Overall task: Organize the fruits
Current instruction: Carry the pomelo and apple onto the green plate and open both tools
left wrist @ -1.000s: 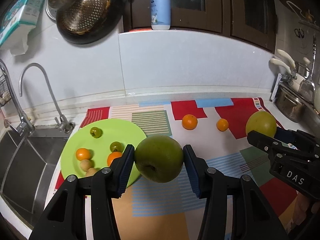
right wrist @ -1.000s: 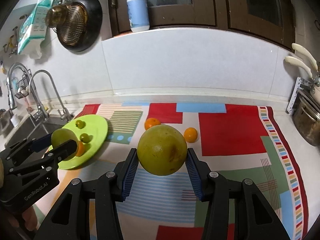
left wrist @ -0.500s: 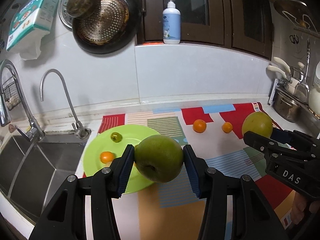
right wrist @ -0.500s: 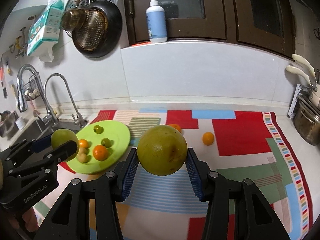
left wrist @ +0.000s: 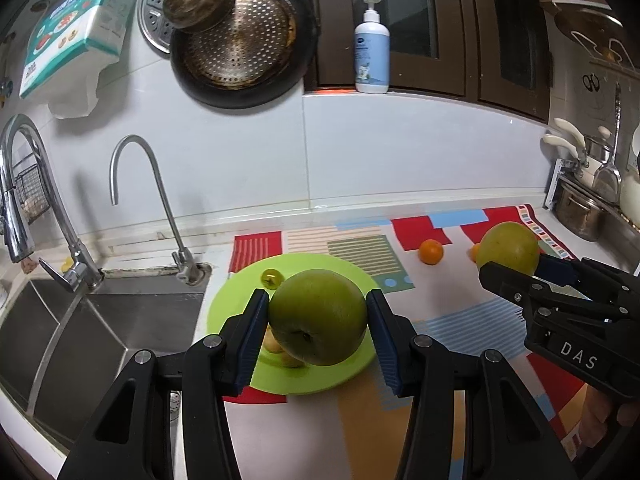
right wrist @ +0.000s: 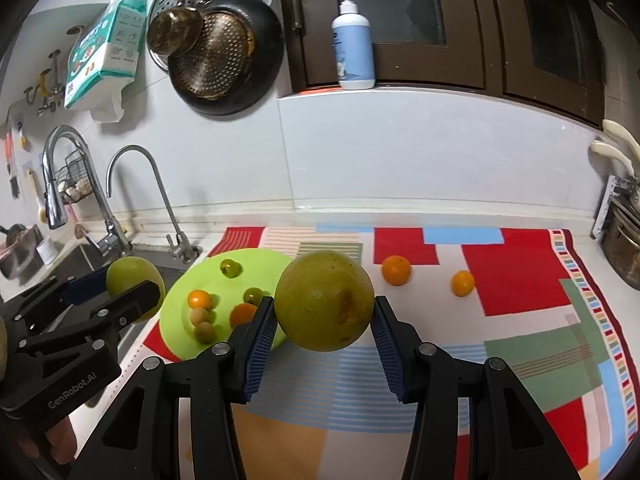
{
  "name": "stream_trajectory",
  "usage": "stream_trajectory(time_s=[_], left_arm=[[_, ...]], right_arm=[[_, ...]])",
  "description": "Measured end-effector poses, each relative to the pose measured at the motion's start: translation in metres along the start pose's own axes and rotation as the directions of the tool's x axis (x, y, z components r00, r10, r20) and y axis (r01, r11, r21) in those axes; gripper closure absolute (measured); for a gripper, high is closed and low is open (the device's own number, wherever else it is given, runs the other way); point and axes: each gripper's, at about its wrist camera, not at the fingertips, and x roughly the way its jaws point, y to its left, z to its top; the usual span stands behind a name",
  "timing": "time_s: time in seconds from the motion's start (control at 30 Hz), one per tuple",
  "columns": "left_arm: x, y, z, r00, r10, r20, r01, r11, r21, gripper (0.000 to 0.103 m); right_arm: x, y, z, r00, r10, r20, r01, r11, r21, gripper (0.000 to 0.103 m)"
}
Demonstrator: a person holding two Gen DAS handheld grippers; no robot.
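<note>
My left gripper (left wrist: 318, 334) is shut on a large green apple (left wrist: 318, 318), held above the lime green plate (left wrist: 360, 368). My right gripper (right wrist: 324, 330) is shut on a yellow-green apple with brown spots (right wrist: 324, 306), held above the mat to the right of the plate (right wrist: 264, 260). The plate holds several small fruits: green ones (right wrist: 230, 268), orange ones (right wrist: 199, 299) and pale round ones (right wrist: 205, 332). Two small oranges (right wrist: 396, 270) (right wrist: 463, 283) lie on the mat. Each gripper shows in the other view, the right one (left wrist: 508, 268) and the left one (right wrist: 134, 292).
A colourful patchwork mat (right wrist: 500, 280) covers the counter. A steel sink (left wrist: 92, 332) with two taps (left wrist: 132, 184) lies left of the plate. Pans (left wrist: 240, 52) hang on the wall; a soap bottle (left wrist: 372, 60) stands on the ledge. Pots (left wrist: 580, 212) stand at the far right.
Both grippers have risen and pulled back from the counter, still holding their apples. The plate and mat look farther away and more of the wall shows.
</note>
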Motion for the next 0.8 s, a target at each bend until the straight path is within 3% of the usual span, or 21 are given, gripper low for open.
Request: stream_trajectory(time_s=[0.8], left_arm=[[0.069,0.065,0.011,0.998,0.041,-0.043,-0.043,0.998,-0.035,0.054]], right_arm=[[0.091,0.064,0.029,0.994,0.094,-0.049,-0.098,0.991,-0.093,0.054]])
